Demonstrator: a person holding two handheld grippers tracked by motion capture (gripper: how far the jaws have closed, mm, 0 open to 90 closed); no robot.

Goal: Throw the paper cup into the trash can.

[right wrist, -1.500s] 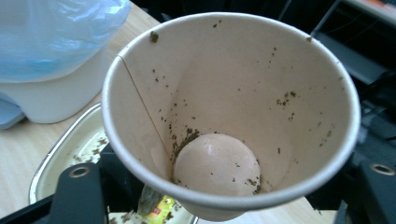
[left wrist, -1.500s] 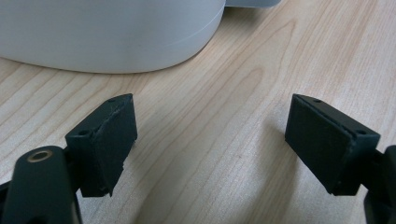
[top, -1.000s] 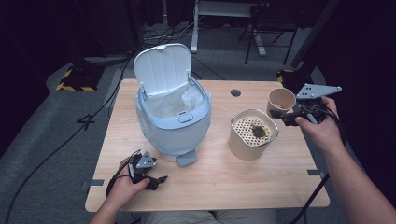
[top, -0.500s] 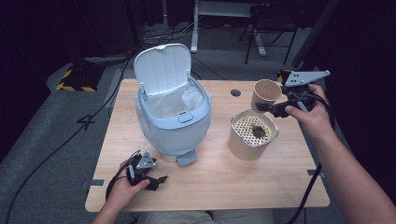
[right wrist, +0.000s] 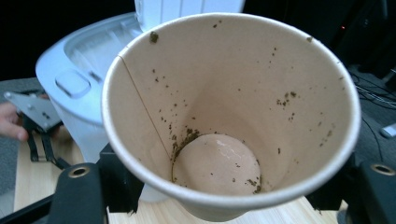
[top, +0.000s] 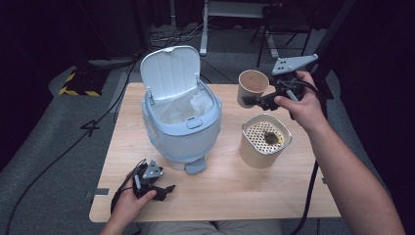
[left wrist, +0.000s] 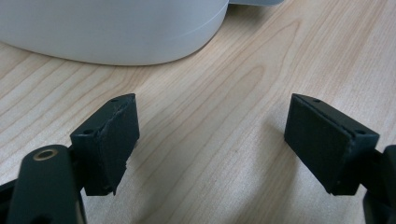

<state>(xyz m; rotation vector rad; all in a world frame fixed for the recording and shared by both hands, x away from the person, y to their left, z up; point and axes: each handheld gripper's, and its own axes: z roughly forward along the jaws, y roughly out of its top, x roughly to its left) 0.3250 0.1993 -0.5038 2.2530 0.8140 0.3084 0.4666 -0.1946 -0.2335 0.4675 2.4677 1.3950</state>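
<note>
Your left hand-held gripper rests released at the desk's seven o'clock. Your right hand-held gripper grasps the cup aloft at two o'clock, past the strainer tin, beside the open bin.

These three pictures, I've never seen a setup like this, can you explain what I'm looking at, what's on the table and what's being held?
A person sits at a wooden table with a hand-held clamp tool in each hand. The high view looks down from above. The other two pictures come from small cameras riding on the tools.

On the table stand a pale blue bin with its lid up and a tan container with a perforated insert holding dark residue.

The right gripper holds a paper cup above the table; its camera looks into the cup, empty but for dark specks.

The left gripper rests on the table, jaws open and holding nothing.
</note>
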